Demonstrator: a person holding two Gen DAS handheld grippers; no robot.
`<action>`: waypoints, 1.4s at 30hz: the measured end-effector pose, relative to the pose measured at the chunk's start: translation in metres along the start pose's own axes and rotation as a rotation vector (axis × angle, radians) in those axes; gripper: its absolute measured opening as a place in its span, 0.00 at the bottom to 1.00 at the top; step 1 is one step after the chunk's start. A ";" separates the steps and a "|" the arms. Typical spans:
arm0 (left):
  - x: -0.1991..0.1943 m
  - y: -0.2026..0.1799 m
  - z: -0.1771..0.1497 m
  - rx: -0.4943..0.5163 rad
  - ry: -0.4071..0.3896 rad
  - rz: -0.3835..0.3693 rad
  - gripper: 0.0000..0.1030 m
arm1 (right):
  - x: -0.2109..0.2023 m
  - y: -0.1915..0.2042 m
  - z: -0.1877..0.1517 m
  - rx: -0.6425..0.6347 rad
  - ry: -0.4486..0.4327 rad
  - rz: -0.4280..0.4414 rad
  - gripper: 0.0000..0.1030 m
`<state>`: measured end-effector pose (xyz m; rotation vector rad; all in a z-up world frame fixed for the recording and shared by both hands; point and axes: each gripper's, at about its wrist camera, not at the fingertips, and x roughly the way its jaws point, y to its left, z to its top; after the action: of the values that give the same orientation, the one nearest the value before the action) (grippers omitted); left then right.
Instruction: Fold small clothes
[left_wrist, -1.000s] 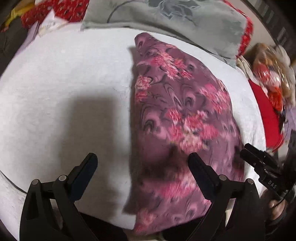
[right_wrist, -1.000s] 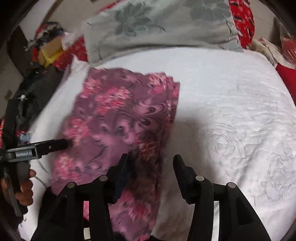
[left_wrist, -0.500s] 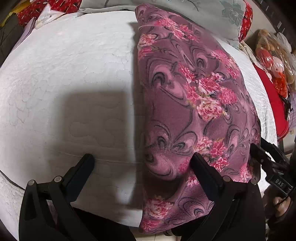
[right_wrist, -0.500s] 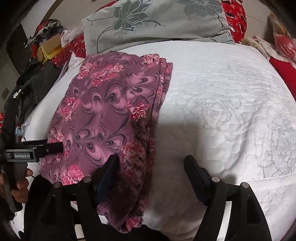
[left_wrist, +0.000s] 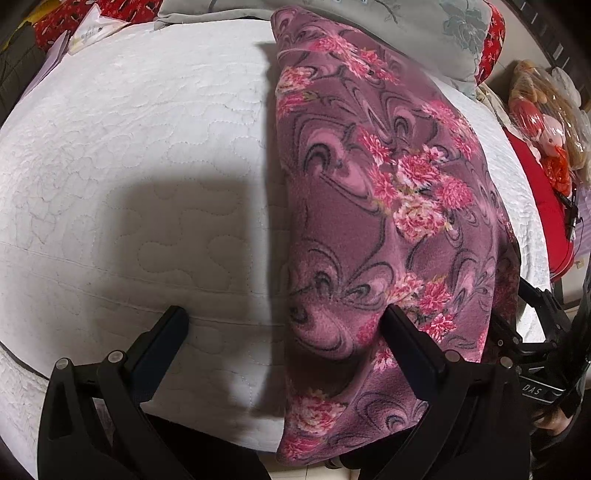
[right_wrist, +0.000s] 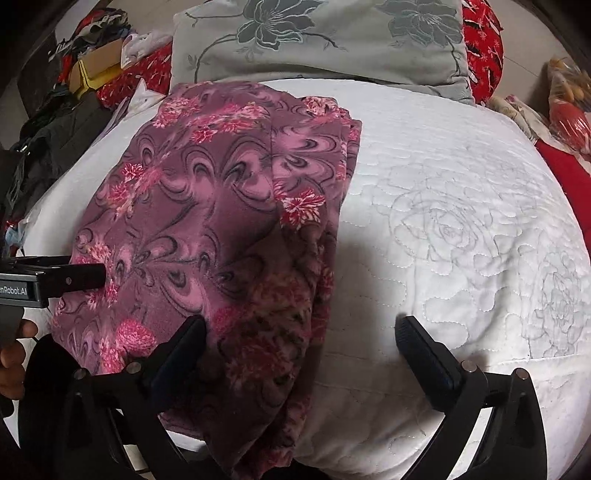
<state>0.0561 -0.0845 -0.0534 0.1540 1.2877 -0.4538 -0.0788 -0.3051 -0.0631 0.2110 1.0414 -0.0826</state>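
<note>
Purple floral fleece garment lies folded lengthwise on the white quilted mattress, its near end draped over the near edge, its far end close to the grey floral pillow.

Right gripper is spread wide; its jaws have just been opening. The garment's right-hand folded edge sits between them, but the pads don't press on it: released. Left gripper is also spread wide, with the garment's left edge between its fingers and nothing pinched.

Risks from here:
- The overhanging near end is unsupported, so its weight could drag the fold off the mattress edge.
- Right edge shows several stacked layers. A shallow pinch probably catches only the top layer, and the stack splays on the next fold.
- Fleece is thick and springy, so a fold may reopen once let go.
- Both grippers are close together over the near end, so they could collide or grab unevenly and skew the fold.
</note>
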 end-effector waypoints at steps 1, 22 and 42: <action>0.000 0.000 -0.001 -0.001 0.000 0.000 1.00 | 0.000 0.000 0.001 0.005 0.005 0.003 0.99; -0.010 -0.002 -0.003 0.015 -0.017 -0.022 1.00 | -0.029 -0.031 0.022 0.134 -0.026 0.021 0.99; 0.022 0.007 0.118 -0.125 -0.041 0.019 1.00 | 0.040 -0.048 0.126 0.295 -0.064 0.160 0.12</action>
<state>0.1689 -0.1254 -0.0413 0.0519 1.2695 -0.3572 0.0402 -0.3776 -0.0423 0.5551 0.9425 -0.0975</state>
